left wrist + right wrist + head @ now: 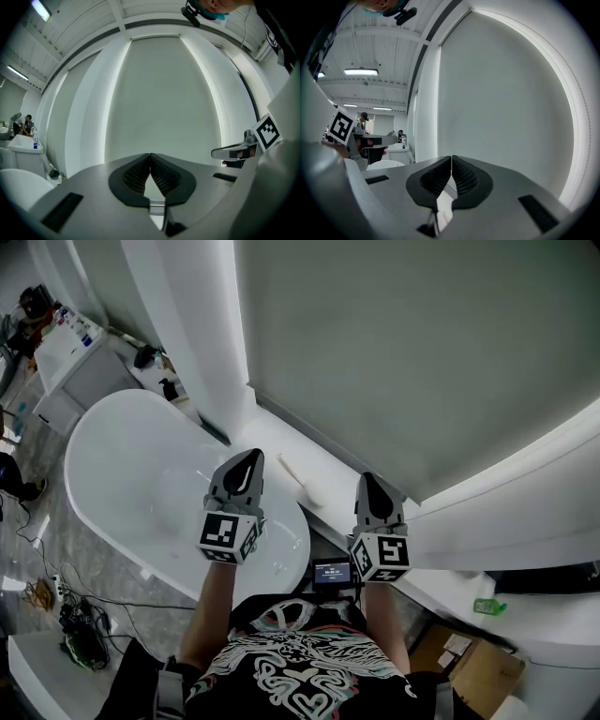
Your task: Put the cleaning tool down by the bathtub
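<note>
- Position of cleaning tool [292,476]: slim white stick-shaped tool, lies flat on white ledge [323,463] btw bathtub [141,474] & wall [422,352], approx centre of head view. Its working end is too small to make out. Neither claw touches it.
- Head view, 9 o'clock: white oval bathtub, its near end just beside the ledge.
- Over that near end: left gripper [253,457], held level, tips aimed to 1 o'clock. Jaws pressed together tip to tip, nothing btw them. Tool sits at its 2 o'clock, near but apart.
- At 4 o'clock of the tool: right gripper [367,480], level, tips to 12 o'clock, over the ledge's edge. Jaws closed tight, empty.
- Marker cubes [228,535] at each claw's rear, toward the person.
- 12 to 3 o'clock: grey-green wall panel w/ bright white edging.
- 6 o'clock: small screen [333,571] at the person's chest, btw the forearms.
- 5 o'clock: cardboard box [464,667] on the floor.
- 8 o'clock: cables [70,615] on the floor.
</note>
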